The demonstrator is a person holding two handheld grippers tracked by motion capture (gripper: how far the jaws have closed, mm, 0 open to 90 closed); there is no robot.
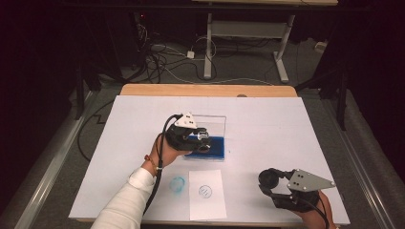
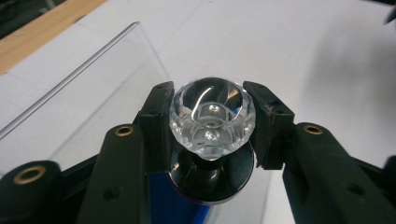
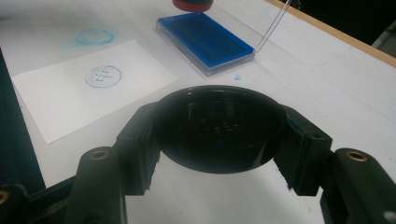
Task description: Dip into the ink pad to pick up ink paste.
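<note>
1. We are seeing the left gripper (image 1: 203, 138) holding a stamp by its clear faceted knob (image 2: 212, 116); both jaws are pressing the knob's sides, and the stamp's dark round base (image 2: 212, 179) is hanging below it.
2. The stamp is sitting over the blue ink pad (image 1: 212, 147), near its left end. We cannot tell whether the base is touching the ink; the gripper is covering that spot in the high view.
3. The pad's clear lid (image 1: 212, 124) is standing open behind it, closing off the far side.
4. The right gripper (image 1: 270, 180) is clamping a round black cap (image 3: 219, 128), open side up, near the table's right front corner, close to the front edge.
5. A white paper (image 1: 207, 194) bearing a blue round print (image 1: 205, 191) is lying at the front edge between the two arms; a smeared blue ring (image 1: 177, 184) is marking the table cover (image 1: 267, 129) just left of it.
6. Open room is lying right of the pad and along the far edge.
7. The print's pattern is too small to read.
</note>
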